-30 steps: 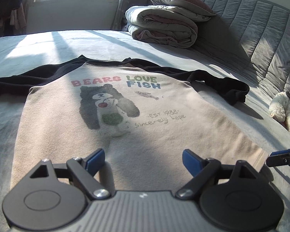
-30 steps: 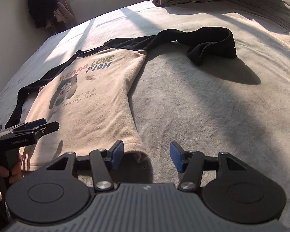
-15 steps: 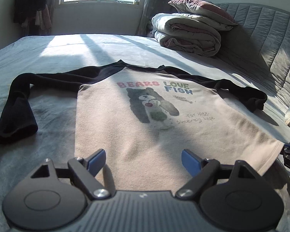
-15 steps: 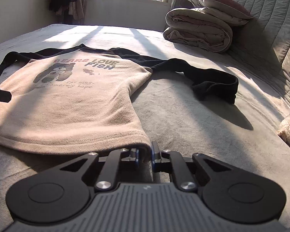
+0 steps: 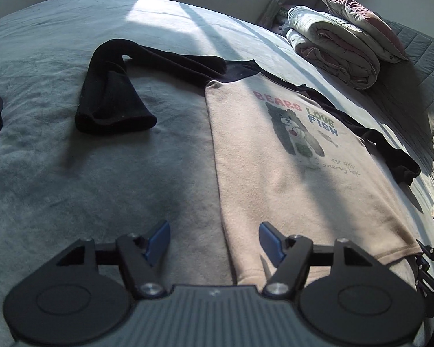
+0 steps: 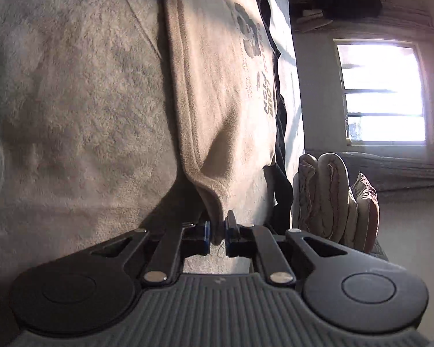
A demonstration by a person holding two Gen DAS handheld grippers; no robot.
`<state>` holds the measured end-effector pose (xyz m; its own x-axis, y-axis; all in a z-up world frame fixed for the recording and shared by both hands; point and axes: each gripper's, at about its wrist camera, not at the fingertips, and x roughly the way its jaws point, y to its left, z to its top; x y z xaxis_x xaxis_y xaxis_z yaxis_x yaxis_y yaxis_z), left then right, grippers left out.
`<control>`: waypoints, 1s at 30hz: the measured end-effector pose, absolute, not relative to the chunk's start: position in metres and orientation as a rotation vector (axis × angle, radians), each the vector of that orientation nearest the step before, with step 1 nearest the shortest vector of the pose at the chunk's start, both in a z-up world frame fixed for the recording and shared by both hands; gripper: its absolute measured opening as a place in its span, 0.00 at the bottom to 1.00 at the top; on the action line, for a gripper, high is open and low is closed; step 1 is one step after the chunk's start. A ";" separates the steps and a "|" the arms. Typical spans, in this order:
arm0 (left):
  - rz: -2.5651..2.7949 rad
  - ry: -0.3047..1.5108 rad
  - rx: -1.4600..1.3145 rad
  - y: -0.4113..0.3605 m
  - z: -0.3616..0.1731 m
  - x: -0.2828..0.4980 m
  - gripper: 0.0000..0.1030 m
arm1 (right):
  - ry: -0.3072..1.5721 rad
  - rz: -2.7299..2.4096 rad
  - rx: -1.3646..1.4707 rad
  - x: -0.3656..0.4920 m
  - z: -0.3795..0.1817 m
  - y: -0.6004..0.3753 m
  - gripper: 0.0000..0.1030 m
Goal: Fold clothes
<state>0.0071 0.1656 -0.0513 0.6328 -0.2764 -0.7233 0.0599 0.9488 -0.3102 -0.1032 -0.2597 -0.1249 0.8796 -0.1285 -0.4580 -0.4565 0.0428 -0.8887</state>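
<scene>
Left wrist view: the shirt [image 5: 298,173] lies flat on the bed [image 5: 72,173], and the left gripper [image 5: 214,238] has its fingers spread wide over the hem's left corner. Right wrist view, rolled sideways: the right gripper [image 6: 216,235] fingers pinch the shirt's [image 6: 217,86] other hem corner.

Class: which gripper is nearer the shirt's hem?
Right. The right gripper has its jaws shut on the shirt's hem corner. The left gripper is open, straddling the shirt's side edge near the hem, not gripping.
</scene>
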 end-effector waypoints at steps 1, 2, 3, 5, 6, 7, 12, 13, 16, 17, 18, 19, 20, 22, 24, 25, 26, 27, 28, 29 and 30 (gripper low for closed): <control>-0.206 0.876 -0.272 0.166 -0.052 0.006 0.63 | 0.486 0.266 -1.518 -0.102 -0.127 -0.265 0.12; -0.217 0.885 -0.275 0.166 -0.052 0.005 0.60 | 0.495 0.266 -1.500 -0.099 -0.125 -0.267 0.12; -0.228 0.893 -0.278 0.166 -0.053 0.004 0.59 | 0.506 0.267 -1.481 -0.097 -0.123 -0.270 0.12; -0.250 0.911 -0.284 0.166 -0.053 0.002 0.55 | 0.513 0.270 -1.486 -0.093 -0.121 -0.271 0.12; -0.261 0.920 -0.287 0.166 -0.054 0.001 0.50 | 0.512 0.273 -1.497 -0.092 -0.121 -0.271 0.12; -0.272 0.929 -0.290 0.166 -0.054 -0.001 0.39 | 0.511 0.277 -1.508 -0.091 -0.121 -0.270 0.12; -0.343 0.980 -0.358 0.169 -0.061 0.001 0.07 | 0.518 0.288 -1.520 -0.084 -0.117 -0.266 0.12; -0.345 0.973 -0.370 0.170 -0.061 0.000 0.06 | 0.519 0.290 -1.525 -0.083 -0.116 -0.265 0.12; -0.344 0.955 -0.393 0.174 -0.058 -0.007 0.05 | 0.533 0.304 -1.539 -0.082 -0.114 -0.263 0.11; -0.345 0.946 -0.392 0.174 -0.055 -0.010 0.05 | 0.537 0.311 -1.542 -0.082 -0.112 -0.263 0.11; -0.350 0.932 -0.385 0.174 -0.051 -0.014 0.05 | 0.537 0.317 -1.543 -0.084 -0.110 -0.262 0.11; -0.355 0.923 -0.377 0.174 -0.048 -0.017 0.05 | 0.533 0.319 -1.546 -0.086 -0.109 -0.261 0.11; -0.359 0.916 -0.368 0.175 -0.045 -0.021 0.05 | 0.528 0.321 -1.550 -0.088 -0.106 -0.261 0.11; -0.364 0.905 -0.359 0.175 -0.040 -0.027 0.05 | 0.522 0.324 -1.553 -0.093 -0.103 -0.260 0.11; -0.364 0.892 -0.348 0.176 -0.036 -0.032 0.05 | 0.523 0.330 -1.552 -0.097 -0.100 -0.259 0.11; -0.365 0.886 -0.344 0.177 -0.035 -0.034 0.05 | 0.520 0.333 -1.555 -0.099 -0.099 -0.259 0.10; -0.361 0.884 -0.340 0.178 -0.034 -0.035 0.05 | 0.516 0.336 -1.559 -0.101 -0.099 -0.258 0.10; -0.360 0.884 -0.337 0.179 -0.034 -0.037 0.05 | 0.514 0.339 -1.562 -0.103 -0.098 -0.257 0.10; -0.358 0.885 -0.332 0.181 -0.033 -0.038 0.05 | 0.511 0.341 -1.564 -0.105 -0.097 -0.257 0.10; -0.356 0.886 -0.326 0.182 -0.032 -0.040 0.05 | 0.508 0.345 -1.566 -0.108 -0.097 -0.256 0.10; -0.357 0.894 -0.320 0.182 -0.033 -0.041 0.05 | 0.503 0.348 -1.568 -0.112 -0.096 -0.255 0.10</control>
